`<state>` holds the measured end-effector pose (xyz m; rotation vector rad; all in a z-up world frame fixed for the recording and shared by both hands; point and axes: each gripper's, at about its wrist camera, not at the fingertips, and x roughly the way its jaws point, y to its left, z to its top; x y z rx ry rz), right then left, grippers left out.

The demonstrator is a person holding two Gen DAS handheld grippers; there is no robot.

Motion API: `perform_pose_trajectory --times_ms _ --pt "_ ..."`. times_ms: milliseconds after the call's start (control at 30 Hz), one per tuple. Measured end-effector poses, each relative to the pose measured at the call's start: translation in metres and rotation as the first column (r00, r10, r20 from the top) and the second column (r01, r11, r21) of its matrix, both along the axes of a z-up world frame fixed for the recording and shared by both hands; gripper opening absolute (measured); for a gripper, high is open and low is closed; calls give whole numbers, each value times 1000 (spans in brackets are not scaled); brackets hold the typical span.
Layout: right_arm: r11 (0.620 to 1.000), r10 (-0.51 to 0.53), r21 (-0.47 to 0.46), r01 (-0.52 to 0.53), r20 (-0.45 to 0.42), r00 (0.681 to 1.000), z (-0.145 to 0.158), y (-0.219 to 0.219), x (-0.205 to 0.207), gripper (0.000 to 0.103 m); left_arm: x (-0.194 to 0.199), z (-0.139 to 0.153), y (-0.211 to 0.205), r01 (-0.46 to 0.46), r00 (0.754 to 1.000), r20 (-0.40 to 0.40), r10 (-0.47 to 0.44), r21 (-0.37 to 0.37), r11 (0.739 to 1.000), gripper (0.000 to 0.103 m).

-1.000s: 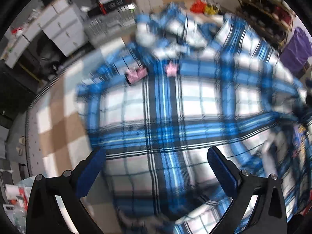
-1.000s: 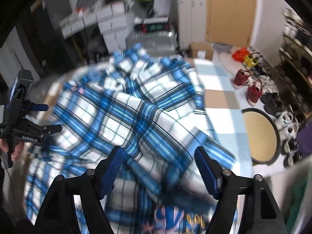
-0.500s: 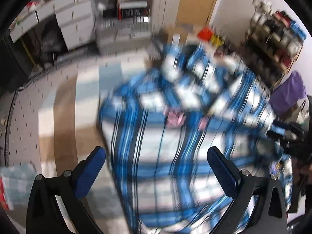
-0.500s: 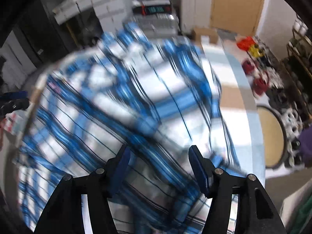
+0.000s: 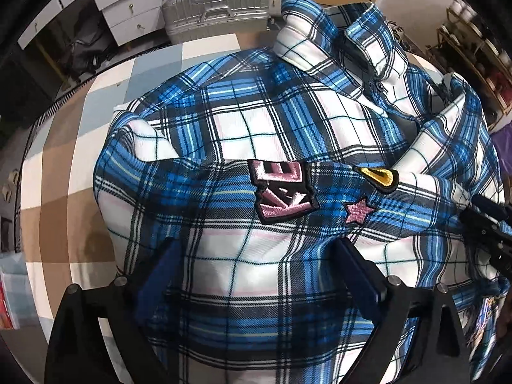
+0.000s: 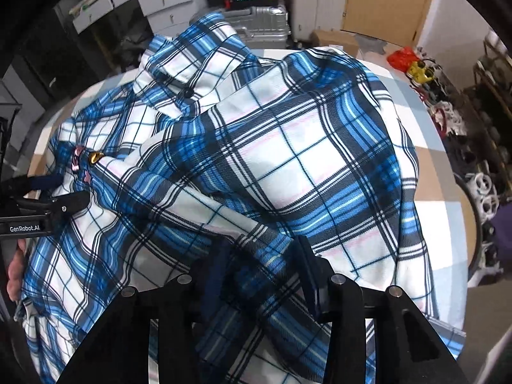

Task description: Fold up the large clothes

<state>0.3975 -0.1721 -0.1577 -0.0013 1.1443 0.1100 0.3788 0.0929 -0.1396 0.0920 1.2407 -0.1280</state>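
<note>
Spreading over most of a round table (image 5: 60, 147) with a checked brown, white and pale blue top, a blue and white plaid shirt (image 5: 275, 134) is seen lying rumpled, collar (image 5: 361, 38) toward the far edge. Taking the shirt as landmark: bare tabletop is left open on its left side in the left wrist view, and a narrower strip is left beyond its right edge in the right wrist view. Pink letter patches (image 5: 281, 192), a pink star (image 5: 360, 212) and a yellow patch (image 5: 377, 177) are sewn near the shirt's middle.

The left gripper (image 5: 256, 265) is held over the shirt's near part with its blue fingers (image 5: 358, 272) spread wide and beginning to close; plaid cloth lies between them, but it is not pinched. The right gripper (image 6: 260, 267) is set at the shirt's near right part, its jaws closing around a raised fold (image 6: 262, 249); whether the pads (image 6: 307, 265) already press it cannot be told. A hand (image 6: 14, 268) is seen at the shirt's left edge.

Beyond the shirt's collar, past the table, a silver suitcase (image 5: 217, 6) and white drawers (image 5: 128, 6) are seen. To the shirt's right, shoes (image 6: 416, 67) and a shelf rack (image 6: 492, 121) are crowded on the floor, and a wooden door (image 6: 384, 3) is closed.
</note>
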Motion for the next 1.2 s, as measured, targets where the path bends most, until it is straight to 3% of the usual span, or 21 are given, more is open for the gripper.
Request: perform_pose_trajectory --times_ms 67,167,267,367,433,500,600,733,833,967,1033,1067,1133,1200 --pt "999 15 31 -16 35 999 13 -4 -4 41 -2 5 -1 -16 1000 -5 16 19 1000 92" --pt "999 1 35 -4 86 996 30 -20 -13 42 -18 27 -5 14 999 43 -12 -40 999 92" --pt "996 -20 85 15 63 998 32 -38 -23 42 -38 37 -19 89 996 19 -87 -116 989 92" --pt "995 -23 103 19 43 999 28 -48 -45 42 -60 24 -38 165 986 0 -165 2 986 92" --pt "998 -16 67 15 16 1000 16 -49 -55 42 -71 3 -44 201 979 -50 -197 96 975 96" --pt "1000 -4 10 4 -26 1000 -1 -48 -60 44 -81 4 -33 179 984 -2 -180 84 980 96" --pt "995 73 -68 -74 -12 997 5 -38 -73 43 -87 9 -18 120 993 -26 -119 77 990 96" --pt "991 131 -42 -129 58 990 41 -39 -99 47 -108 39 -18 172 984 25 -177 123 977 94" --pt "984 174 -59 -170 59 983 43 -30 -113 58 -128 60 -27 218 972 76 -224 70 973 94" --pt "990 134 -52 -135 -20 991 6 -28 -111 57 -160 25 -33 235 972 5 -237 112 966 94" --pt "993 102 -55 -101 7 995 -4 -28 -113 58 -163 9 -37 218 976 -16 -218 130 967 98" --pt "993 104 -66 -103 18 994 -4 -25 -115 60 -163 10 -33 194 980 12 -196 107 975 97" --pt "991 109 -78 -108 8 994 0 -20 -117 59 -159 18 -30 155 988 -7 -155 86 984 95" --pt "994 109 -28 -108 27 994 14 -23 -123 57 -167 38 -30 158 987 31 -159 34 987 95"
